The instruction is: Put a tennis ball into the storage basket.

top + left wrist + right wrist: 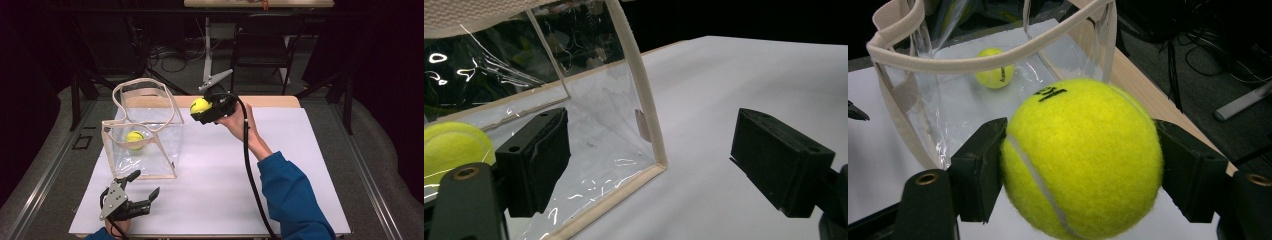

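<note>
R gripper (204, 107) is clamped on a tennis ball (199, 105), held up just off the clear bag's (165, 150) rim at approx 3 o'clock; a 2nd ball (135, 139) sits inside on the bag floor. To do it well: carry ball over the open mouth, clear the fabric rim, centre, then release low. R forearm reaches up-left, wrist cocked; L gripper (140, 187) rests at bag's 6 o'clock, jaws wide, empty.

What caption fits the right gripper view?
Right gripper holds a tennis ball beside a clear bag containing another ball.
</note>
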### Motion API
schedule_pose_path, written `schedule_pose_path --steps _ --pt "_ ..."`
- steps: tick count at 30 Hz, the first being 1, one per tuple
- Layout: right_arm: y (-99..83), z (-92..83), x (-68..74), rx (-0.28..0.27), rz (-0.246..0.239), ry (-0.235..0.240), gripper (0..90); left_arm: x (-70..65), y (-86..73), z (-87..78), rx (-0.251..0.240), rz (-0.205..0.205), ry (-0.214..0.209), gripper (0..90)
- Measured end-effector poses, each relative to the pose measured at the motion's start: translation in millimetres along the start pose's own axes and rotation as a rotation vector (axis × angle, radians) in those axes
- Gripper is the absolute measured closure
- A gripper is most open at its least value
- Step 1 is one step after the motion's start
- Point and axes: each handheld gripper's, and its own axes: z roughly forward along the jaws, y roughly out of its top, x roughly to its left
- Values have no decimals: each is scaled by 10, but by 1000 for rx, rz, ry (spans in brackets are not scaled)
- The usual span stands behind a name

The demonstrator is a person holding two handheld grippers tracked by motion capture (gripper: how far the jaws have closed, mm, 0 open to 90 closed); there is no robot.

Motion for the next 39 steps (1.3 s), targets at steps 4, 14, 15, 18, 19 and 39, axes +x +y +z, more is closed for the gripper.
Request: schedule_pose_path --steps 4,14,15,18,19,39 --pt "13 -12 8 -6 -1 -3 264 -4 5 4 -1 2 -3 158" --pt "114 -9 28 -9 -6 -9 264 -4 7 5 -1 -1 -9 158" --pt "130 -5 36 -9 -7 -11 264 -5 7 1 -2 -1 -8 158" --pt "181 -14 58 -18 -13 -13 264 2 4 -5 -7 -7 -3 158" --pt "203 -24 66 -22 -12 -11 265 1 5 -4 -7 -7 -4 158" --pt "421 -37 165 -25 -49 2 264 -11 9 6 -2 2 -12 158"
